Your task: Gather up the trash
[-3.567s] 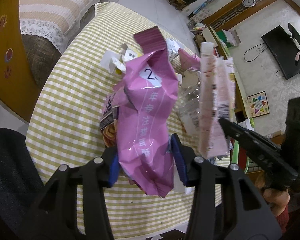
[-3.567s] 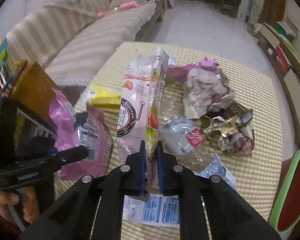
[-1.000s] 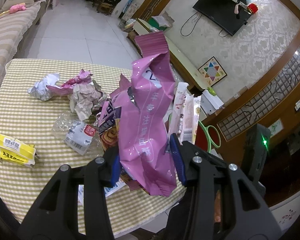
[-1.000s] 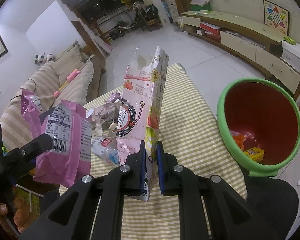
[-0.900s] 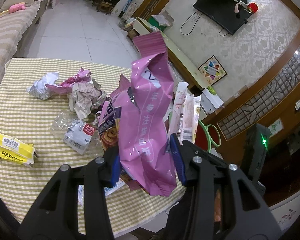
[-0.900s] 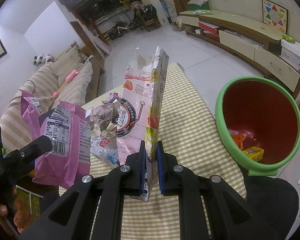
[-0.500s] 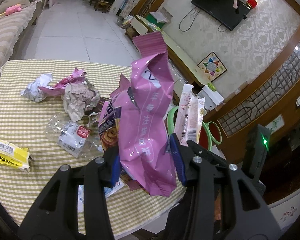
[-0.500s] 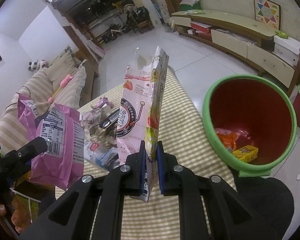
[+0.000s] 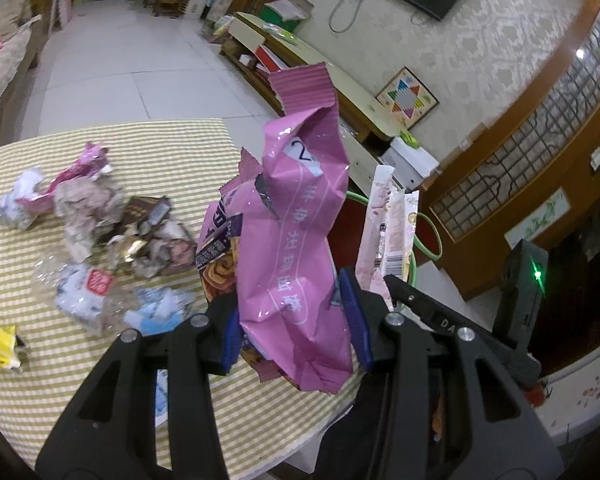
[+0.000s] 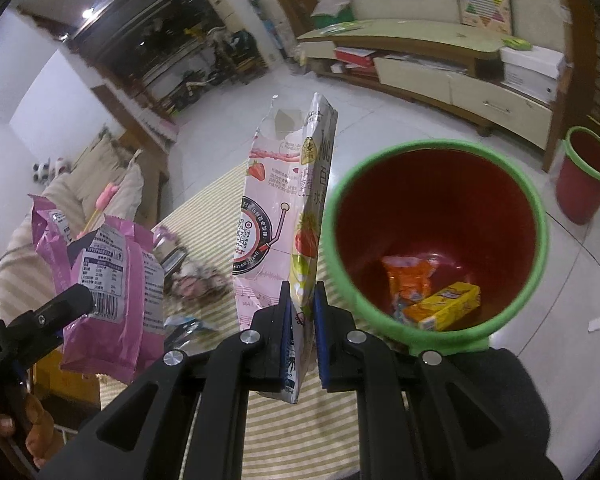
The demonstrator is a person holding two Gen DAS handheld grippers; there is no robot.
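Left wrist view: the left gripper is part open, pads clamping 1 pink snack bag at its lower half. The bag looks light, crinkly and slippery; the grip low on the body suits it. About 6 scraps remain on the checked table.

Right wrist view: the right gripper is closed on 1 strawberry wrapper, thin and limp, just left of 1 green-rimmed red bin holding 2 items; a second bin stands far right.
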